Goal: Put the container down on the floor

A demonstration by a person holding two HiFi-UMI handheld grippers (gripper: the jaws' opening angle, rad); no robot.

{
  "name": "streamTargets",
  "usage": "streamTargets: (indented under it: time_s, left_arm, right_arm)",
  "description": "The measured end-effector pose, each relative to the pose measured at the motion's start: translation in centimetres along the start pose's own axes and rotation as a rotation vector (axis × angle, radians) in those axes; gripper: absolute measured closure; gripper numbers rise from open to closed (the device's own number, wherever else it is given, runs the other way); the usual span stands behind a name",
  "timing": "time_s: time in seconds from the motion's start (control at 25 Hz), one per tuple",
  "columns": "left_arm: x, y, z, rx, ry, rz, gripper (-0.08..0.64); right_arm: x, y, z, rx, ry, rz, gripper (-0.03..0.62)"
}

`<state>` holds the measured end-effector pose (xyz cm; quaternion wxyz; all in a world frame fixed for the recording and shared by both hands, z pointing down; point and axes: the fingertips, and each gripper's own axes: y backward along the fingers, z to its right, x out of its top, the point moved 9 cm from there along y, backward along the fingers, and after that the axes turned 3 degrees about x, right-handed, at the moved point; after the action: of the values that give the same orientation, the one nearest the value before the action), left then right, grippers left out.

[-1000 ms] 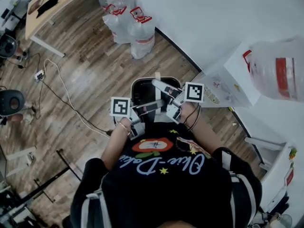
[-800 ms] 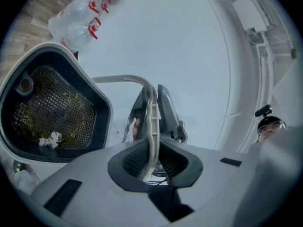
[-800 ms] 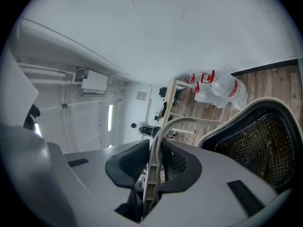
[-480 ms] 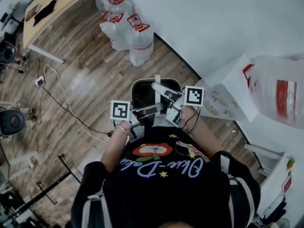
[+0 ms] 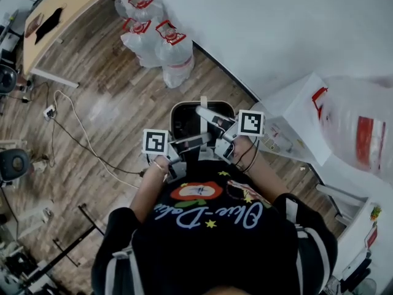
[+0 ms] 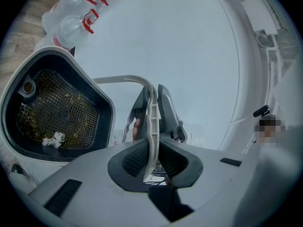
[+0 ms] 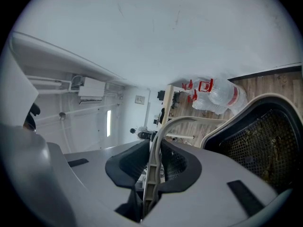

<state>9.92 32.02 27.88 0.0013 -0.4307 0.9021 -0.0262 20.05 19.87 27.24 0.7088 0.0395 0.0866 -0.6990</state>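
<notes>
Container (image 5: 172,114) hangs above floor (image 5: 110,103); left gripper (image 6: 150,148) and right gripper (image 7: 154,167) fingers pinch its thin handle (image 6: 120,80); uneven lowering could tip it, spilling debris (image 6: 52,138)

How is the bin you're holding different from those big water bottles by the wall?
The bin is dark inside with a mesh basket; the bottles are see-through. The bin hangs by its handle, pinched in the left gripper and right gripper; the bottles stand on the floor. The bin's handle is pale; theirs are red. Both have handles.
</notes>
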Motion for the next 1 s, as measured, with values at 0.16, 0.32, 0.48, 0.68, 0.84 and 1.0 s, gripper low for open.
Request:
streamTargets:
  time_s: [0.16,0.32,0.48,0.68,0.84,1.0]
  left_arm:
    - [0.4,-0.2,-0.2,0.008,-0.004,-0.010,0.517]
    - [0.7,-0.3,-0.2,0.006,-0.020,-0.021,0.517]
    - [1.1,-0.4,0.0,0.006,-0.040,-0.052,0.518]
    - [1.6,-0.7,0.3,-0.022,-0.038,-0.098,0.517]
    - [2.0,-0.4,-0.6,-0.018,-0.045,-0.151,0.517]
    - [3.7,-0.2,-2.0,-0.001,-0.044,-0.238,0.517]
  right_arm:
    - [0.4,0.1,0.1,-0.019,0.008,0.000,0.529]
    - [0.6,0.2,0.1,-0.027,0.032,0.009,0.529]
    - [0.6,0.4,-0.2,-0.037,0.027,0.042,0.529]
    - [0.7,0.7,-0.8,-0.056,0.042,0.084,0.529]
    - [0.1,0.8,-0.2,-0.064,0.058,0.136,0.529]
    - [0.0,0.2,1.4,-0.074,0.044,0.220,0.529]
